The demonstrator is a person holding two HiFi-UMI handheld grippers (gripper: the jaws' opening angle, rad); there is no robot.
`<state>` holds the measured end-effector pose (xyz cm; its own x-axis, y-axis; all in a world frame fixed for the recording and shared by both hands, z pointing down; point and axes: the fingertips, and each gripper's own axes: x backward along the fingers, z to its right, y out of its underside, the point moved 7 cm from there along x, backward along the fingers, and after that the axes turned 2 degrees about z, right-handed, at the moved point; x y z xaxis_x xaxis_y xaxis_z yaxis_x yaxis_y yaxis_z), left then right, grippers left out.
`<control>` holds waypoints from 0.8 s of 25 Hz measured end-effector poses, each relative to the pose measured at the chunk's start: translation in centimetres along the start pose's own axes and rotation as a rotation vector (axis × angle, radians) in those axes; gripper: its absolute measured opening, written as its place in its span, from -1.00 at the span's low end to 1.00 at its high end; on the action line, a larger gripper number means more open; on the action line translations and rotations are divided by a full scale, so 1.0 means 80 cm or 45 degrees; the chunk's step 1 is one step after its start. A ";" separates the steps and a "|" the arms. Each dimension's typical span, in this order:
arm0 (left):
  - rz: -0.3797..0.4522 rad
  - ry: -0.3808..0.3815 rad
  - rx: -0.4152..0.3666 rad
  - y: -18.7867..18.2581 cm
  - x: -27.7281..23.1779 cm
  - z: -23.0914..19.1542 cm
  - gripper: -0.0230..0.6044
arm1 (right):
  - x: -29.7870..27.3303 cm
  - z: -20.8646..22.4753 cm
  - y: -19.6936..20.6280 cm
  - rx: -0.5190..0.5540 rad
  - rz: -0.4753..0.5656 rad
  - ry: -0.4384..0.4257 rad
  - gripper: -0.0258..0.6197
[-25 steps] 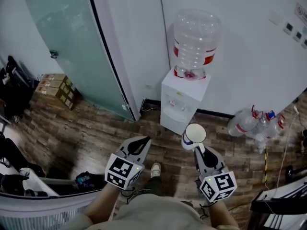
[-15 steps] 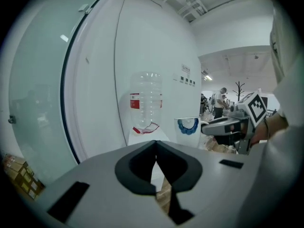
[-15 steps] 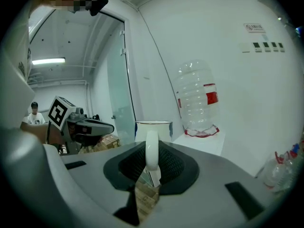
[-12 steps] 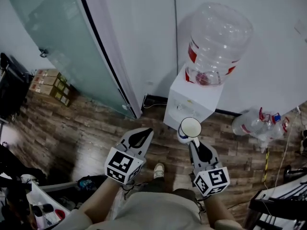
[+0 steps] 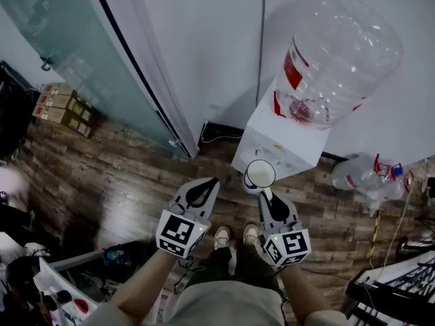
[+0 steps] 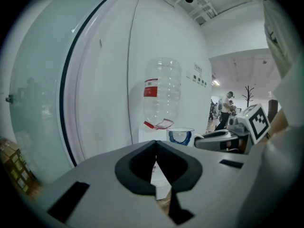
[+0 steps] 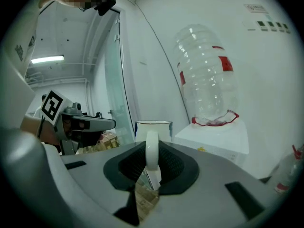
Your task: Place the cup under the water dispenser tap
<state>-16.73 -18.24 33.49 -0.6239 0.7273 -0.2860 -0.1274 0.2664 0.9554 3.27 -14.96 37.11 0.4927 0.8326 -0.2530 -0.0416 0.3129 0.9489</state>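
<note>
A white cup (image 5: 259, 175) with blue print is carried upright by its handle (image 7: 152, 156), with my right gripper (image 5: 264, 191) shut on that handle. The cup hangs just in front of the white water dispenser (image 5: 279, 147), which carries a large clear upturned bottle (image 5: 336, 56). The tap itself I cannot make out. My left gripper (image 5: 211, 181) is shut and holds nothing; it sits level with the right one, to its left. From the left gripper view the cup (image 6: 181, 136) shows beside the right gripper (image 6: 222, 140). The right gripper view has the dispenser (image 7: 216, 137) just right of the cup (image 7: 153, 128).
A frosted glass door (image 5: 81, 53) and its white frame stand left of the dispenser. Cardboard boxes (image 5: 58, 104) lie by the left wall. Empty water bottles (image 5: 370, 175) lie on the wooden floor at the right. The person's shoes (image 5: 234, 235) show below the grippers.
The person has walked closer to the dispenser, which now looms larger. Both grippers have gone forward and down towards it, the cup still held in the right one.
</note>
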 end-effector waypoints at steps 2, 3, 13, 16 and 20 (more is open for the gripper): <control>-0.009 -0.018 0.015 0.022 -0.016 -0.009 -0.91 | -0.022 0.010 0.023 0.005 -0.014 -0.013 -0.72; -0.019 -0.028 0.023 0.035 -0.024 -0.013 -0.91 | -0.032 0.015 0.036 0.007 -0.023 -0.019 -0.72; -0.071 -0.079 0.096 0.157 -0.119 -0.044 -0.91 | -0.123 0.082 0.180 0.080 -0.077 -0.073 -0.73; -0.082 -0.092 0.119 0.193 -0.148 -0.052 -0.91 | -0.146 0.102 0.219 0.102 -0.090 -0.085 -0.73; -0.082 -0.095 0.126 0.236 -0.184 -0.055 -0.91 | -0.170 0.127 0.266 0.121 -0.113 -0.096 -0.72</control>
<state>-13.38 -26.71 56.06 -0.5576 0.7505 -0.3547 -0.0865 0.3724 0.9240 4.54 -24.27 62.64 0.5548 0.7657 -0.3253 0.0855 0.3365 0.9378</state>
